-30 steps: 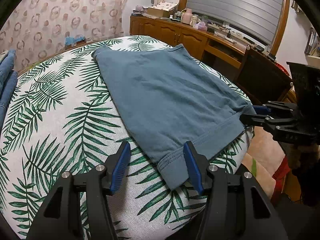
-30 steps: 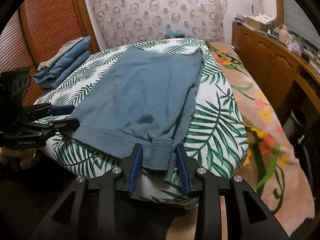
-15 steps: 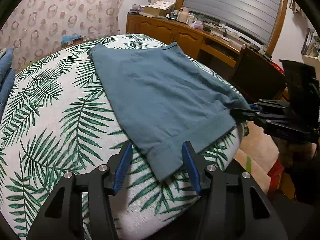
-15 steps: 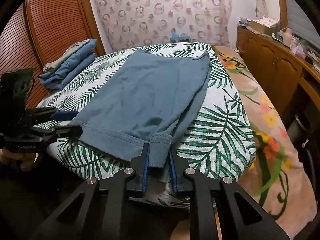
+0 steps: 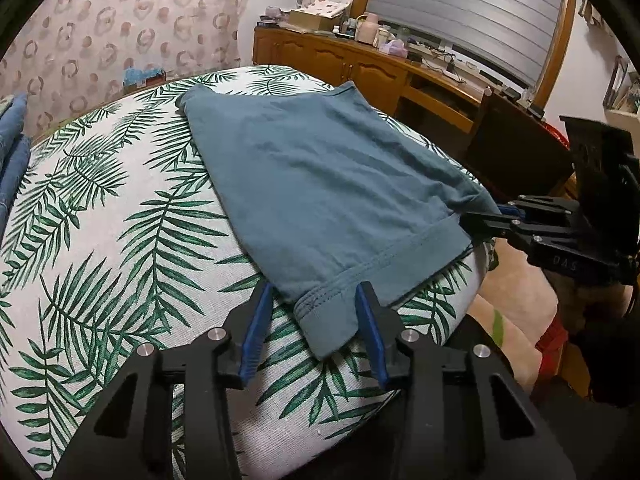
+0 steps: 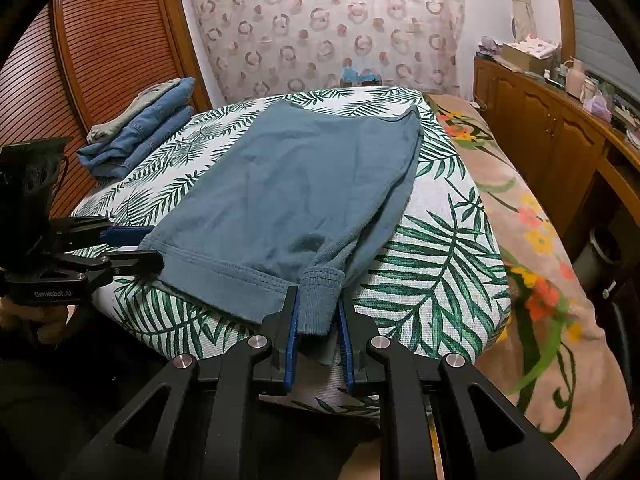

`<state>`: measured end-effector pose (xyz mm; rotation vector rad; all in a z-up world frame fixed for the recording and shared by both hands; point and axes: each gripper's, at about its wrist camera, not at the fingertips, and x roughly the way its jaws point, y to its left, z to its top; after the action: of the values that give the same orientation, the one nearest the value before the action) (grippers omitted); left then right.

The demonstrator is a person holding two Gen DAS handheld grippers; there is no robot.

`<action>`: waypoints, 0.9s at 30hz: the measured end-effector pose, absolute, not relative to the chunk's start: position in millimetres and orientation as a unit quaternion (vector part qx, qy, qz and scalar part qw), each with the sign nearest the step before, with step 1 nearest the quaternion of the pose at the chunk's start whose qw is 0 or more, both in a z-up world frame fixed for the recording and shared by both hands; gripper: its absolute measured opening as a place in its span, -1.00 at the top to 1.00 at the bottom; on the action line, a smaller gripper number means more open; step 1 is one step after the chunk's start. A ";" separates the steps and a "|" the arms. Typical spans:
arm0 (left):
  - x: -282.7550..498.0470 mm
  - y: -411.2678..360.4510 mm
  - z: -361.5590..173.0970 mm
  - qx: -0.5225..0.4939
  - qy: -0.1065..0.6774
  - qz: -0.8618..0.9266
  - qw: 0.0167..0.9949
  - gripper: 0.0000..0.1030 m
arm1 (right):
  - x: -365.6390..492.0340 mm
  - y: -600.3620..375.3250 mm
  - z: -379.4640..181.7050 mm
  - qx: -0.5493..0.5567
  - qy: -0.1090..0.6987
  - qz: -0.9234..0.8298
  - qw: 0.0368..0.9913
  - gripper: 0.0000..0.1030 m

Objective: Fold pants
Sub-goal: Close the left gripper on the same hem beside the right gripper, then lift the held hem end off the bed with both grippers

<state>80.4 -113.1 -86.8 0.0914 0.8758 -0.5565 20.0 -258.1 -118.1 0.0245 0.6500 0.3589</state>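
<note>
pants (image 5: pixel 320 184) flat on leaf-print bed (image 5: pixel 100 240); left gripper (image 5: pixel 316 312) wide apart astride hem; right gripper (image 6: pixel 318 316) clamps corner.

Counted on the leaf-print bed cover (image 6: pixel 440 248): one pair of teal pants (image 6: pixel 304 184), one stack of folded jeans (image 6: pixel 148 128), and two grippers, left (image 5: pixel 314 320) and right (image 6: pixel 318 322).
</note>
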 end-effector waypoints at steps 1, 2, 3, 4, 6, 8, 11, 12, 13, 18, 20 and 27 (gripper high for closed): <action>80.1 -114.3 -86.7 0.047 0.417 -0.264 0.868 0.14 | 19.4 -257.8 -117.9 0.013 0.318 0.176 0.932 0.66; 80.2 -114.5 -86.6 0.048 0.417 -0.264 0.868 0.14 | 19.4 -257.8 -117.9 0.013 0.318 0.176 0.932 0.66; 80.2 -114.7 -86.6 0.047 0.417 -0.266 0.868 0.14 | 19.5 -257.6 -117.9 0.013 0.318 0.176 0.932 0.66; 79.7 -114.9 -86.6 0.047 0.417 -0.267 0.868 0.15 | 19.5 -257.9 -117.7 0.013 0.318 0.176 0.932 0.66; 79.0 -115.3 -86.7 0.045 0.416 -0.271 0.867 0.25 | 19.7 -257.9 -117.6 0.017 0.316 0.176 0.932 0.66; 77.6 -115.3 -87.8 0.046 0.416 -0.274 0.866 0.28 | 19.7 -258.2 -117.8 0.017 0.316 0.177 0.932 0.66; 76.9 -116.3 -87.3 0.043 0.416 -0.278 0.865 0.36 | 19.7 -258.3 -117.9 0.016 0.316 0.176 0.932 0.66; 77.2 -115.5 -87.3 0.042 0.416 -0.279 0.864 0.38 | 20.1 -258.1 -118.0 0.017 0.316 0.177 0.932 0.66; 77.5 -115.3 -87.5 0.040 0.415 -0.281 0.865 0.39 | 19.6 -258.4 -117.9 0.017 0.315 0.177 0.932 0.66; 80.3 -108.7 -86.9 0.015 0.410 -0.296 0.863 0.67 | 20.2 -260.6 -116.2 0.024 0.309 0.182 0.933 0.68; 79.4 -105.7 -82.2 0.005 0.399 -0.300 0.866 0.73 | 20.6 -261.2 -113.1 0.029 0.303 0.188 0.934 0.69; 74.7 -98.6 -58.5 0.001 0.356 -0.297 0.886 0.78 | 20.7 -256.7 -96.5 0.025 0.276 0.197 0.940 0.70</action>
<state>74.7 -98.6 -58.5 0.0013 0.7404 -0.6174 20.7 -256.7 -96.5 0.0502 0.5634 0.4025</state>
